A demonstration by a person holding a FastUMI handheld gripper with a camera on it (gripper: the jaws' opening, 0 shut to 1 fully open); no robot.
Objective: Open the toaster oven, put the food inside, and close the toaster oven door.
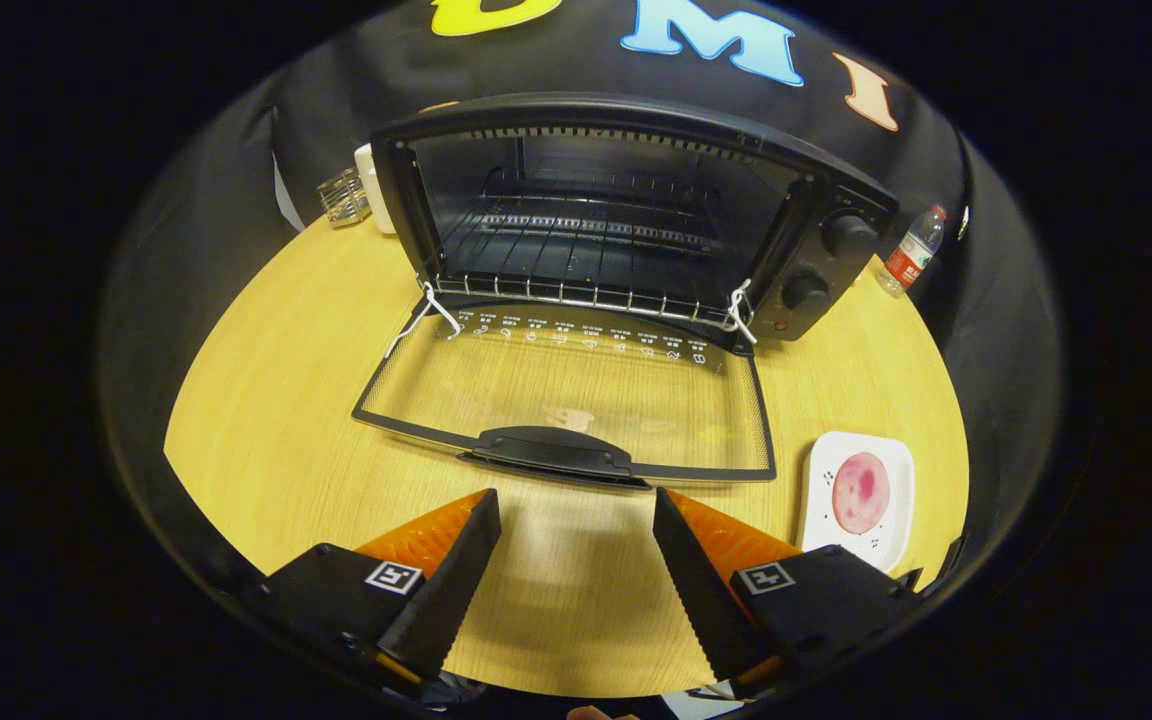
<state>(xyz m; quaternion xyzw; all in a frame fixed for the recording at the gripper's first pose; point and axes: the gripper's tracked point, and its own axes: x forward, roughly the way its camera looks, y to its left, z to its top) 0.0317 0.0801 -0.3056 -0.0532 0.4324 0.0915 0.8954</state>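
The gripper [576,560] is open and empty above the round wooden tabletop [266,400]. At 12 o'clock, the black toaster oven [636,210] has its glass door [566,390] lowered flat; a low sweep could knock it. At 2 o'clock, the pink round food [858,491] on its white square plate [901,470] looks thin and could slip; its kind is unclear.

Wooden table [266,400] – toaster oven [636,210], plate [861,490], bottle [914,250], glass [341,197].

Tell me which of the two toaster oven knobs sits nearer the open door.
The lower knob. It sits just above the door's hinge line on the control panel, while the upper knob is nearer the oven's top. The gripper is open, empty, short of the door handle.
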